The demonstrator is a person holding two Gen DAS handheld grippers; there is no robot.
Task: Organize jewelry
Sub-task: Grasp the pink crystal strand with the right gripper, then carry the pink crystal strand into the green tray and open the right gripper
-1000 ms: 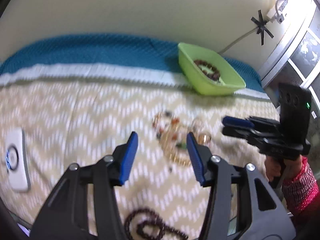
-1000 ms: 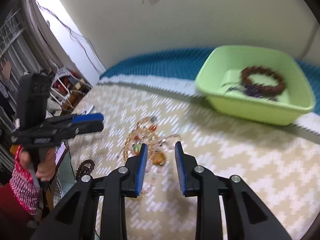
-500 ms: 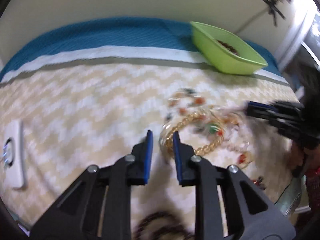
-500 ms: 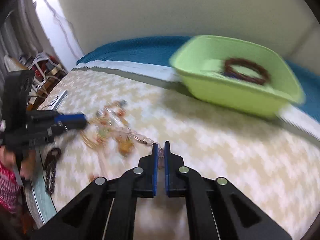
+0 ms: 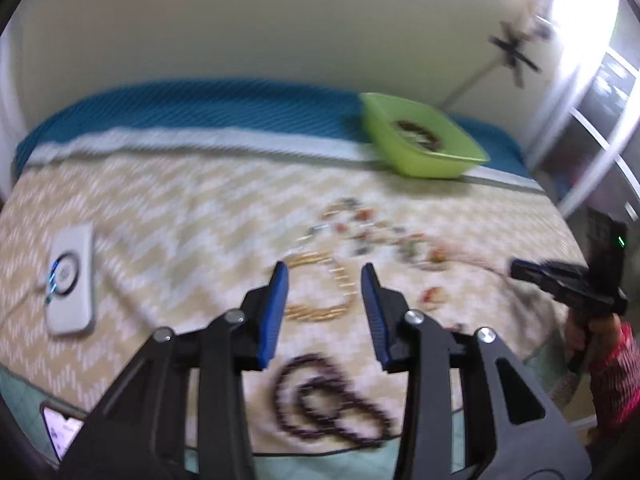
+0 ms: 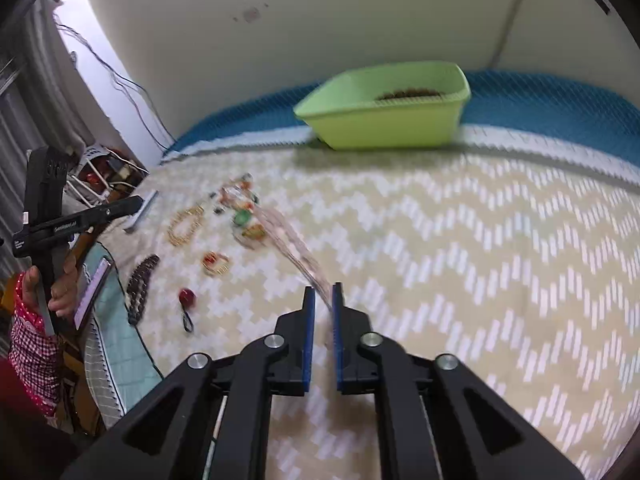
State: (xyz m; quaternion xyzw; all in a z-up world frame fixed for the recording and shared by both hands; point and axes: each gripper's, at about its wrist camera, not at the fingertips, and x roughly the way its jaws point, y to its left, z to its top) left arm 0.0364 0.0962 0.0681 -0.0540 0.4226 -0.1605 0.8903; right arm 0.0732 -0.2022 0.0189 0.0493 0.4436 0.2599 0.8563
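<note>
Pale bead strand [image 6: 294, 248]: we see a thin, pinkish-clear strand stretched taut from the jewelry pile to the right claw, blurred along its length.
Right claw [image 6: 323, 300]: pressed together on the near end of that strand, above the zigzag bedspread [image 6: 480, 260].
Left claw [image 5: 324, 284]: its jaws have just been opening and stand apart with nothing between them, above a gold chain bracelet [image 5: 320, 292].
Jewelry pile [image 6: 240, 212]: loose coloured pieces lie mid-bed; a dark bead necklace [image 5: 328, 396] coils near the bed's edge.
Green tub [image 6: 384, 128]: sits at the far side of the bed, on the blue border; we make out a brown bead bracelet [image 5: 418, 136] inside.
White device [image 5: 72, 280]: lies flat, well apart from the jewelry.
</note>
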